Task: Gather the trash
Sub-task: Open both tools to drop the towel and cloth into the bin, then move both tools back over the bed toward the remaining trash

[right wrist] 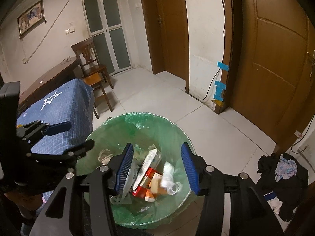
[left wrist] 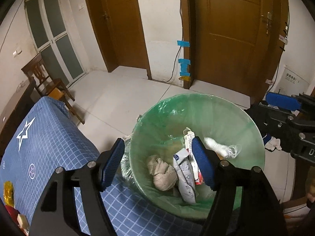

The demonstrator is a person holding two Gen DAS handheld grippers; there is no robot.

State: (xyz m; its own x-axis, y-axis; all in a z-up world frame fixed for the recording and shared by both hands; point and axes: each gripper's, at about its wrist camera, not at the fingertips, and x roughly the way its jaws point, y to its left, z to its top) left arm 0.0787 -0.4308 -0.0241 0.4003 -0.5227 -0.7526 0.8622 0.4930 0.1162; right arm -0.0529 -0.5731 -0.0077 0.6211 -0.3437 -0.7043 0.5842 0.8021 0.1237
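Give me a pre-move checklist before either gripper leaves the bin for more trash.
1. Left gripper jaws empty: ok, nothing between them.
2. Right gripper jaws empty: ok, open over the bin.
3. Dropped trash inside the bin: ok, white wad and cartons lie within the rim.
4. Green liner over the rim: ok where visible.
5. Trash left on the blue cloth: not ok, gold wrapper remains.
6. Clothes pile to collect: cannot tell.

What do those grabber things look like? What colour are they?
Both look alike. The left gripper and the right gripper have black angular metal frames with round silver bolts. Each jaw carries a flat, ridged blue pad. White lettering marks the right gripper's black body where the left camera catches it. No sleeves or cables show.
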